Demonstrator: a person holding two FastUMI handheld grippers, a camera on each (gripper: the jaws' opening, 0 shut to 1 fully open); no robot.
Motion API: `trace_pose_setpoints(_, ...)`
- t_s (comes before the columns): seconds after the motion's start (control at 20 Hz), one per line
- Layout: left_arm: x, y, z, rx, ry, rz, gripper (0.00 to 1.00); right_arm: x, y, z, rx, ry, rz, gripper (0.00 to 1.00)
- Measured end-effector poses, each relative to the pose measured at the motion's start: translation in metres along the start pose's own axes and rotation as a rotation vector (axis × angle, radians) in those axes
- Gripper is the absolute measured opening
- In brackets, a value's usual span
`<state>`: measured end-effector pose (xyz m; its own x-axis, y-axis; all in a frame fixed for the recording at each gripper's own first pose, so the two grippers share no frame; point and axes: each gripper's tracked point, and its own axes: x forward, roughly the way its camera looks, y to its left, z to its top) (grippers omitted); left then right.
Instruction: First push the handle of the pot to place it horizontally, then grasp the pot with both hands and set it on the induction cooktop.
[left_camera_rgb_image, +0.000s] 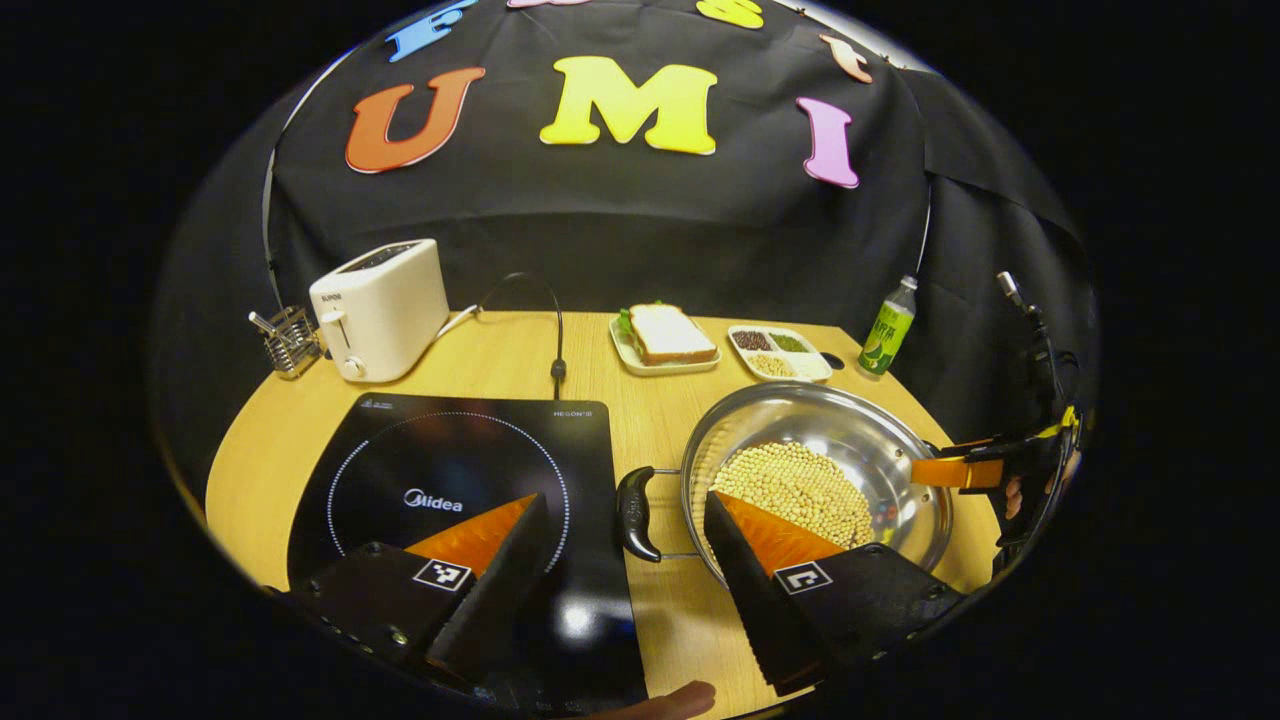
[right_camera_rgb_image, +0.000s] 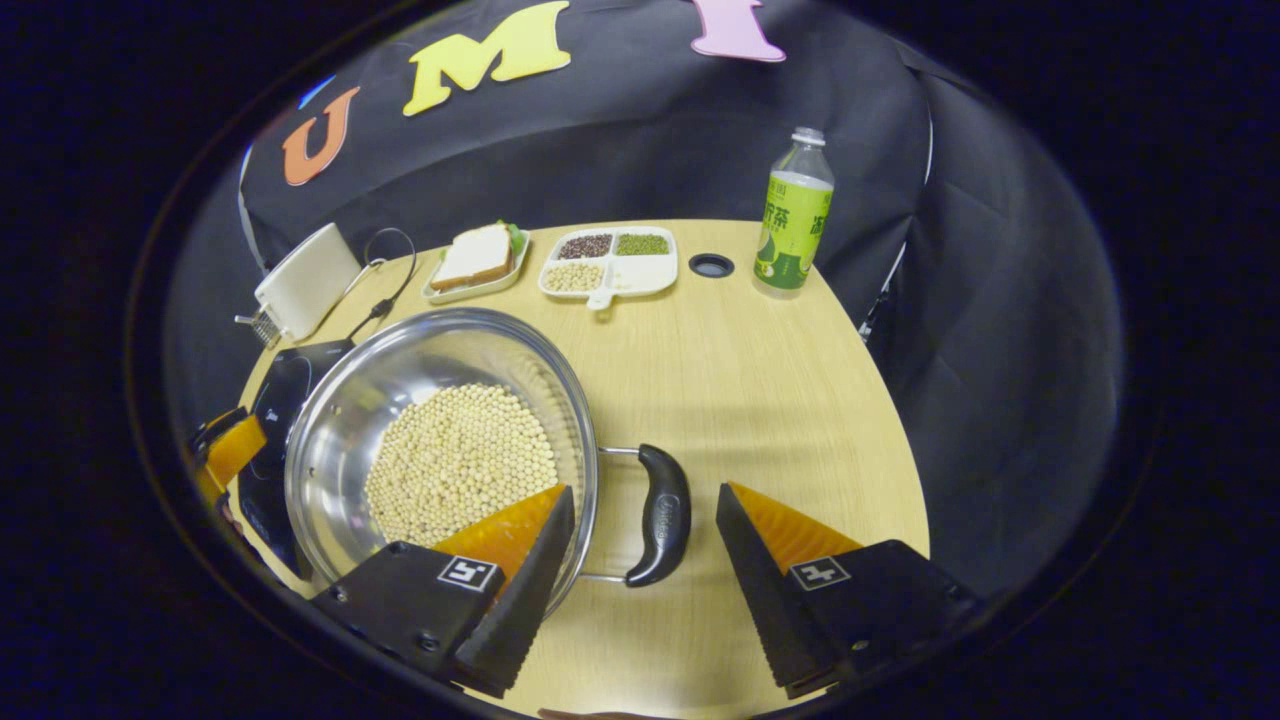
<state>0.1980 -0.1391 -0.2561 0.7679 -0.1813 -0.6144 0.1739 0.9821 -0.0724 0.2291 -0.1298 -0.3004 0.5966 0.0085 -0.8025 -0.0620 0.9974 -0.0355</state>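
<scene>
Two claws, both spread wide, holding nothing. Pot (left_camera_rgb_image: 815, 470) of pale beans sits on bench (left_camera_rgb_image: 660, 400), just right of induction cooktop (left_camera_rgb_image: 450, 480), not on it. Left claw (left_camera_rgb_image: 625, 545) straddles the pot's near black handle (left_camera_rgb_image: 636, 512). Right claw (right_camera_rgb_image: 645, 535) straddles the opposite handle (right_camera_rgb_image: 660, 515); no contact visible.

Item count on the round wooden worktop (right_camera_rgb_image: 760, 400):
- one steel pot of pale beans (right_camera_rgb_image: 440, 440), two black handles (right_camera_rgb_image: 660, 515)
- one black induction cooktop (left_camera_rgb_image: 450, 480)
- one white toaster (left_camera_rgb_image: 380, 308)
- one sandwich plate (right_camera_rgb_image: 478, 262)
- one divided tray (right_camera_rgb_image: 610, 262)
- one green bottle (right_camera_rgb_image: 793, 215)
- one wire rack (left_camera_rgb_image: 288, 340)
</scene>
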Motion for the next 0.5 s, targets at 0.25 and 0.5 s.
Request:
trace_pose_setpoints(0.25,0.029,-0.005,-0.009,0.013,0.081,0.016,0.92,0.009,0.003,-0.008,0.024,0.018,0.039,0.87)
trace_pose_setpoints(0.5,0.038,-0.008,-0.015,-0.014,0.113,0.028,0.69,0.013,0.006,-0.009,0.041,0.017,0.059,0.84)
